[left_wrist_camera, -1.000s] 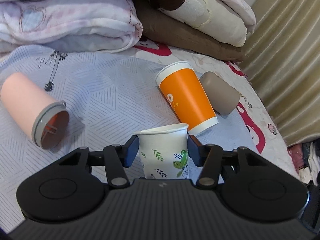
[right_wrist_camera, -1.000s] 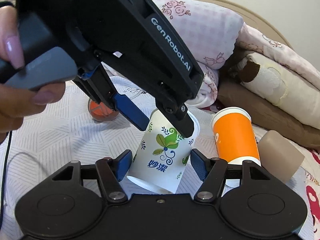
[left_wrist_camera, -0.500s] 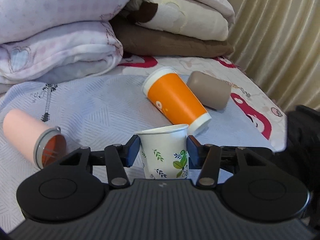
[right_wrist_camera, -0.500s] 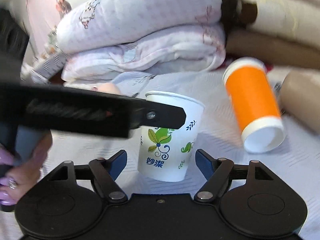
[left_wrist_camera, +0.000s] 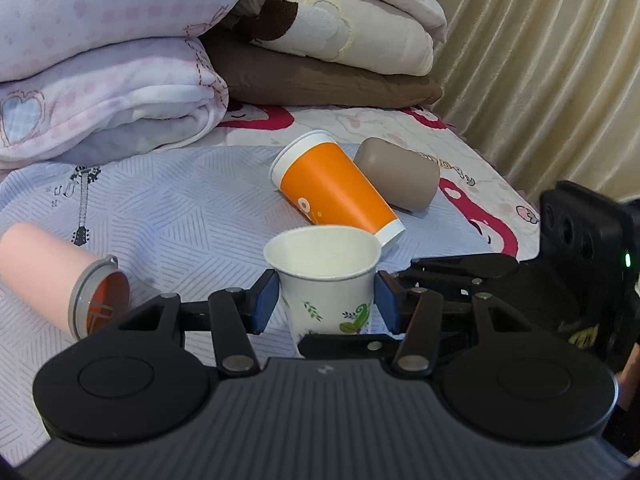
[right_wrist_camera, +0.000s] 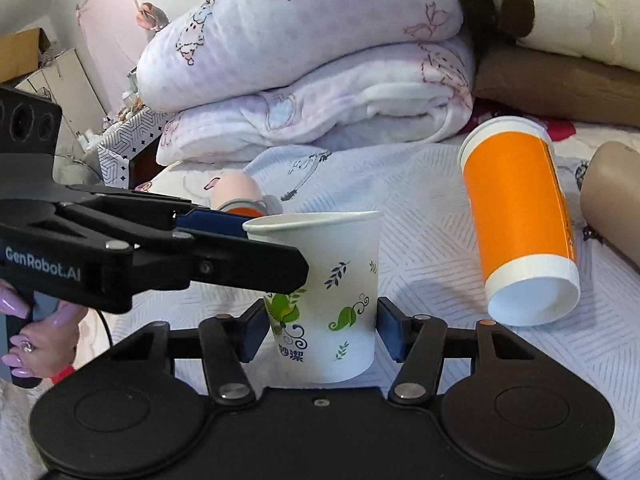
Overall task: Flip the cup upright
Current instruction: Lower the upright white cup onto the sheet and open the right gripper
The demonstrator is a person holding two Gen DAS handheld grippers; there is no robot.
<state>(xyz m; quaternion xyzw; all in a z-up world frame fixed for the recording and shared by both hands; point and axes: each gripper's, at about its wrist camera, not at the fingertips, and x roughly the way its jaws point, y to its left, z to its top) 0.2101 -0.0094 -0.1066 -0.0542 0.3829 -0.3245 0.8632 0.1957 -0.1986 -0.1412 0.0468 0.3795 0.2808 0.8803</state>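
A white paper cup with green leaf print [left_wrist_camera: 326, 280] [right_wrist_camera: 332, 292] stands upright on the bed sheet, mouth up. My left gripper [left_wrist_camera: 325, 300] has its blue pads on both sides of the cup just under the rim and is shut on it; it also shows in the right wrist view [right_wrist_camera: 224, 248] reaching in from the left. My right gripper [right_wrist_camera: 320, 330] straddles the cup's lower half with its pads at the cup's sides, and I cannot tell if they press it.
An orange paper cup [left_wrist_camera: 334, 190] [right_wrist_camera: 520, 216] lies on its side behind the white cup. A brown cup [left_wrist_camera: 396, 172] lies beside it. A pink tumbler [left_wrist_camera: 56, 276] lies at the left. Folded blankets [left_wrist_camera: 120, 80] are stacked at the back. A curtain [left_wrist_camera: 560, 60] hangs at the right.
The white cup went from tilted to upright on the sheet. My left gripper rose so I look down into the cup's mouth. My right gripper's pads have closed in toward the cup.
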